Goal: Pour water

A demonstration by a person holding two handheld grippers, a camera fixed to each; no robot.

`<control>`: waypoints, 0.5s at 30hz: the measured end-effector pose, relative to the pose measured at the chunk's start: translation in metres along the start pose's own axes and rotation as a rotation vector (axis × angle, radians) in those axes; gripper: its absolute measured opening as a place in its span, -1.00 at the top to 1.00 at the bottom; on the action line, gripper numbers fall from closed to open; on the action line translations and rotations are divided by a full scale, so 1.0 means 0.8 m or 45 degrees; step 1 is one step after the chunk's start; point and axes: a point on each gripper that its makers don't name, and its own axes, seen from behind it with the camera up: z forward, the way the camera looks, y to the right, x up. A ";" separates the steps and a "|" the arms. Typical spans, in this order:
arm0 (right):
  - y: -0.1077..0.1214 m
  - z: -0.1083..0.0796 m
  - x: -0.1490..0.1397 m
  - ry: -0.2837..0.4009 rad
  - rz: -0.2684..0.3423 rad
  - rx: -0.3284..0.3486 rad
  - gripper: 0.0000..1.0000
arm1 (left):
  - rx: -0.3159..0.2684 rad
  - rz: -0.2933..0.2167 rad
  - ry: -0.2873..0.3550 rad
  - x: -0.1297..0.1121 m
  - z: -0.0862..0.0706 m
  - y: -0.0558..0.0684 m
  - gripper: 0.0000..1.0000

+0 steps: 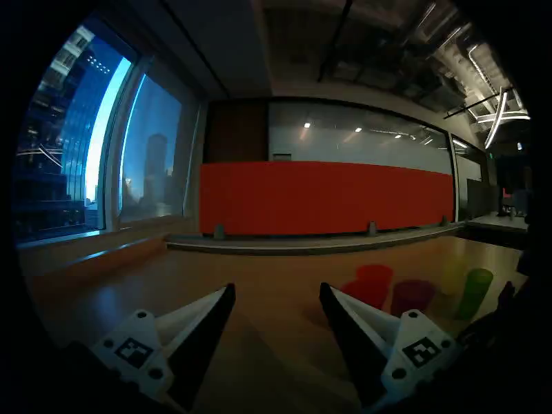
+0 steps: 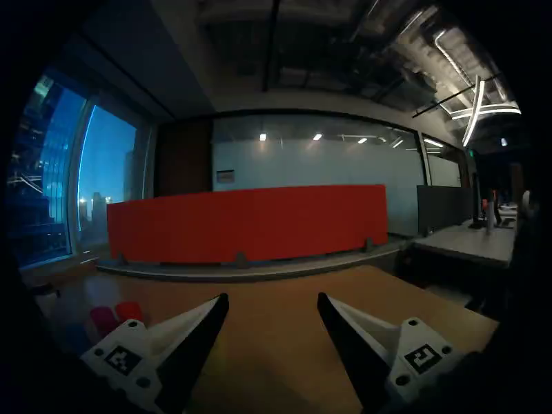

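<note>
Just above the near edge of a wooden table [image 1: 276,276], the left claw [image 1: 276,291] hangs with its two fingers spread wide and only bare tabletop between them. The fingers are white plastic wedges with black inner faces, each narrowing to a point and carrying a square black-and-white marker at its base.

Past the right finger, to the right and a little farther off, three cups stand in a loose row: a red cup [image 1: 373,281] closest to that finger, a magenta cup [image 1: 412,296] just beside it, and a green cup [image 1: 475,291] farther right. All three are upright, with their long axes vertical and their mouths up. They are smooth, slightly tapered and look like tinted plastic. None touches the claw.

In the right gripper view, the right claw [image 2: 271,299] is also spread wide over the same smooth, pale wood. The red cup [image 2: 128,310] and magenta cup [image 2: 103,319] stand low on the left, beyond its left finger and apart from it.

Along the table's far edge runs a long red partition [image 1: 324,196], flat and matte. To the left is a tall window [image 1: 90,159].
</note>
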 end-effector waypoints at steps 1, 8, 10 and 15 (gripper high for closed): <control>0.000 -0.001 0.001 0.000 -0.001 0.000 -0.99 | 0.000 0.001 0.000 0.000 0.000 0.000 -0.80; 0.000 -0.001 0.000 0.003 0.002 0.001 -0.99 | -0.002 0.004 0.000 0.000 0.001 0.001 -0.80; 0.000 -0.001 -0.001 0.002 0.002 0.001 -0.99 | -0.002 0.005 -0.001 0.000 0.001 0.001 -0.80; 0.001 -0.002 -0.002 0.002 -0.002 0.002 -0.99 | -0.003 0.005 -0.003 -0.001 0.002 0.001 -0.81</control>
